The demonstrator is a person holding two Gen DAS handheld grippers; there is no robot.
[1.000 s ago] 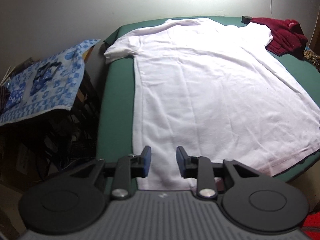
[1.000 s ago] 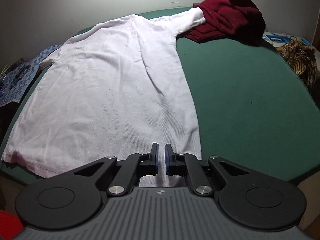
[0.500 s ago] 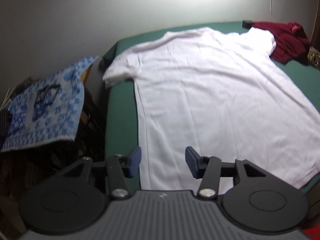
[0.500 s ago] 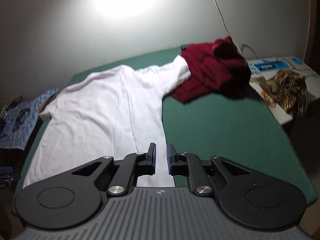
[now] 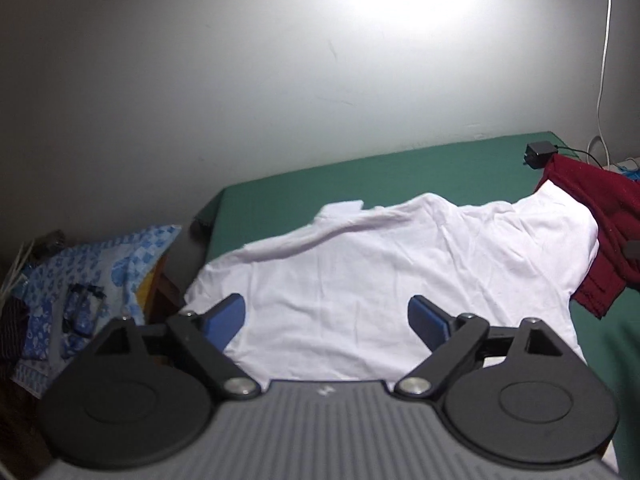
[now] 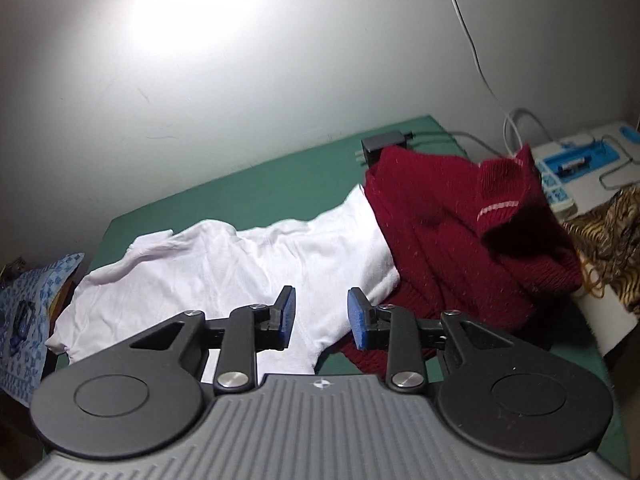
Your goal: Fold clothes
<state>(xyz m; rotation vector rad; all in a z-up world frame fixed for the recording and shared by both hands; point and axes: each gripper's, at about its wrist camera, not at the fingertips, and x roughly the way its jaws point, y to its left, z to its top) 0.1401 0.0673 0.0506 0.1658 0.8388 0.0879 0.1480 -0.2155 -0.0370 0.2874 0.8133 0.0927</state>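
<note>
Left wrist view: your left gripper (image 5: 326, 320), jaws spread wide and empty, faces the white shirt (image 5: 400, 280) lying crosswise ahead on the green table (image 5: 400, 176). Right wrist view: your right gripper (image 6: 319, 316) (partly parted, empty) points at the sleeve beside the maroon sweater (image 6: 460, 240)

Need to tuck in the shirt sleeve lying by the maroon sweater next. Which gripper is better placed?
Right, probably. The right gripper, open and empty, sits just before that sleeve, against the maroon sweater. The left gripper, also open, faces the white shirt body, farther from it.
</note>
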